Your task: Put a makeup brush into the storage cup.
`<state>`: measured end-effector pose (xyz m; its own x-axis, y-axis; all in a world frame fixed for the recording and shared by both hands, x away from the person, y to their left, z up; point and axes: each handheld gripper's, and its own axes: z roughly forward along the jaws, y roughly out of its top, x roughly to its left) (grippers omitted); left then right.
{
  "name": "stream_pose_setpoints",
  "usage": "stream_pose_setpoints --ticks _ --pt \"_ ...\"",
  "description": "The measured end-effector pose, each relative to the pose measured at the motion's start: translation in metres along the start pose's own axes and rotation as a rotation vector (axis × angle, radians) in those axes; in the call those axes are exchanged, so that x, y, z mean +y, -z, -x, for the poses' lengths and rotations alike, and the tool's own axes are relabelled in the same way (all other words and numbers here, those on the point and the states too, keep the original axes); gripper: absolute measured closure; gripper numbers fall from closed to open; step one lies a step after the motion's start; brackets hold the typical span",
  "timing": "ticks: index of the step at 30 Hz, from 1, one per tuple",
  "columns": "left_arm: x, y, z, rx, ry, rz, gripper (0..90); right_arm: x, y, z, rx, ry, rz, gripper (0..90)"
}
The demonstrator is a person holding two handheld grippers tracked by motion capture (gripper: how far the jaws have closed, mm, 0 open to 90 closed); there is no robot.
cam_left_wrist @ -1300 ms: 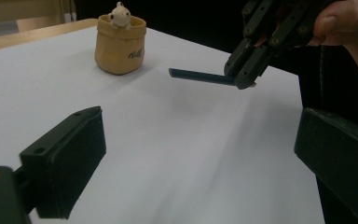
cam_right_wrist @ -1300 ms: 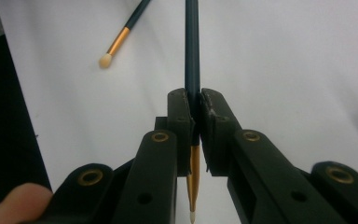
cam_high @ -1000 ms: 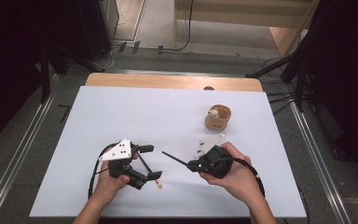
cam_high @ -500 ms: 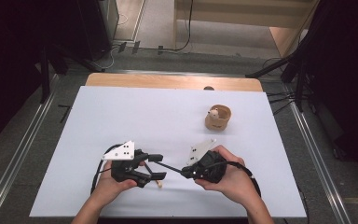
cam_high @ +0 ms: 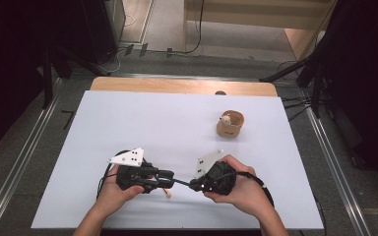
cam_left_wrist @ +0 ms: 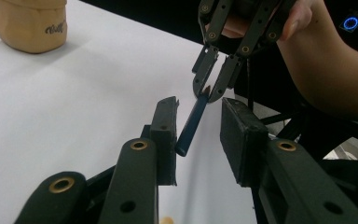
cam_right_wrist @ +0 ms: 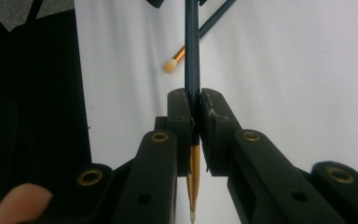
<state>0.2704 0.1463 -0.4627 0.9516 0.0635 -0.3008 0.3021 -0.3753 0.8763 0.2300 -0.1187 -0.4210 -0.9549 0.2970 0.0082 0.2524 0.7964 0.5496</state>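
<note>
1. Table: white top, with both grippers near its front edge.
2. Cup: tan, standing well apart from the grippers toward the far right.
3. Right gripper: jaws pinched on the dark brush.
4. Left gripper: jaws have just been closing around the brush's free end; a gap shows at the right pad, contact at the left unclear.
5. Second brush: lies on the table beneath.

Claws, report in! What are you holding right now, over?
Right claw shut on brush. Left claw closing around its handle, not gripping. Cup far off, nothing blocking.
</note>
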Motion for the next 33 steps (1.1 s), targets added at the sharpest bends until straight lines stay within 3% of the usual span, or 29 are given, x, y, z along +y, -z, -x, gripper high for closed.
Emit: stream_pose_setpoints --ticks 28,31,32,33 --pt "0.0004 0.001 -0.0033 -0.08 0.02 -0.02 85.1 -0.0032 0.0025 -0.0002 0.024 0.052 0.018 84.6" --pt "0.0014 0.0024 -0.0024 -0.066 0.014 -0.009 86.0 -0.0044 0.0021 0.0009 0.017 0.043 0.032 81.2" --pt "0.002 0.0056 -0.0033 -0.039 0.022 0.009 86.1 -0.0055 0.0022 0.0023 -0.035 0.008 0.048 65.8" --pt "0.002 0.0056 -0.0033 -0.039 0.022 0.009 86.1 -0.0055 0.0022 0.0023 -0.035 0.008 0.048 65.8"
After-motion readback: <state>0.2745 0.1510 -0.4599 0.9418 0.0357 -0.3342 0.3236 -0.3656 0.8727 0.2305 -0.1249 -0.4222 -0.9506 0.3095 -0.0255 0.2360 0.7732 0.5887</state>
